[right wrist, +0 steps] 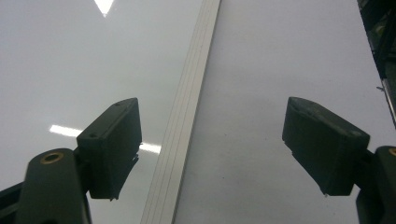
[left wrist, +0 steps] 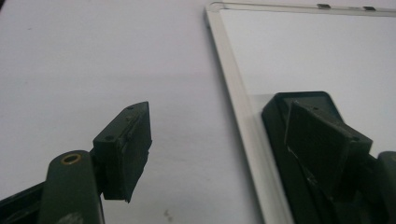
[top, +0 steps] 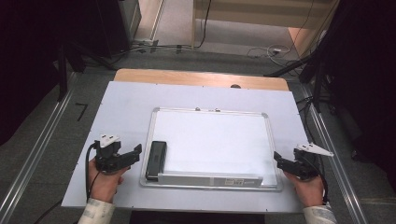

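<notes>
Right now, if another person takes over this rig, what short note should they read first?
Left gripper: open, empty, at the left edge of the whiteboard, beside the black eraser.
Right gripper: open, empty, its jaws either side of the whiteboard's right frame edge.
Eraser lies on the board's lower left corner, next to the tray. The board lies flat on the white table.
Done: nothing gripped yet.
Left: probably close the left gripper on the eraser; the right may steady the board.

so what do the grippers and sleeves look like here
Both are black two-jaw tools: the left gripper and the right gripper each carry a grey three-cornered plate on top and trail a black cable. The jaws are blocky, with a brass-coloured rivet. The person's sleeves are light-coloured.
</notes>
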`<action>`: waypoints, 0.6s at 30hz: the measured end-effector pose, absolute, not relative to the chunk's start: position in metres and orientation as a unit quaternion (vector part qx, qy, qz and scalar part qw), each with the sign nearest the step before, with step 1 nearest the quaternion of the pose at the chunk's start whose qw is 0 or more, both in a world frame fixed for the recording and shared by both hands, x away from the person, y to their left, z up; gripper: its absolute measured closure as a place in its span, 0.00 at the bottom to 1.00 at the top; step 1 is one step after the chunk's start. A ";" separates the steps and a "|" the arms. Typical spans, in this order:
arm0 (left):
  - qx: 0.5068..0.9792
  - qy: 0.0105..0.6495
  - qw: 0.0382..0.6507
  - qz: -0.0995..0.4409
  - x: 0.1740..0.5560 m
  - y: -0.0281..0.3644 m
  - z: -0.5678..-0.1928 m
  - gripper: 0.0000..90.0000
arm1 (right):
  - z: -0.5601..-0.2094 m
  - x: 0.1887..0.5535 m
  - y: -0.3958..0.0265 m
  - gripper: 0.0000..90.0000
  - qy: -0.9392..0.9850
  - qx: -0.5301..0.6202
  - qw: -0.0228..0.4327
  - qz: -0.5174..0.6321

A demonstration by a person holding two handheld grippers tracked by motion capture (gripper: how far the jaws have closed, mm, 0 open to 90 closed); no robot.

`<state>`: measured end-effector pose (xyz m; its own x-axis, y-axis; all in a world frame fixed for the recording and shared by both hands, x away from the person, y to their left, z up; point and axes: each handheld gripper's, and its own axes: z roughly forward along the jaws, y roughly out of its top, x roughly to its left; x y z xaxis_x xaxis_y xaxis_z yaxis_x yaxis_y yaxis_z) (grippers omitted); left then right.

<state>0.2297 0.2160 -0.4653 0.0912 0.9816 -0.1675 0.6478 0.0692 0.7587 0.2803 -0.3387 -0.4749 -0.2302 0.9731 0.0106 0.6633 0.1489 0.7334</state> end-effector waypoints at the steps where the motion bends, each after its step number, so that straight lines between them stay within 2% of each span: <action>1: 0.644 0.635 0.361 0.227 0.229 0.219 -0.466 0.25 | -0.475 0.280 -0.339 0.20 0.717 0.570 0.245 0.317; 18: 0.638 0.657 0.335 0.225 0.225 0.249 -0.481 0.25 | -0.472 0.276 -0.349 0.20 0.703 0.583 0.249 0.323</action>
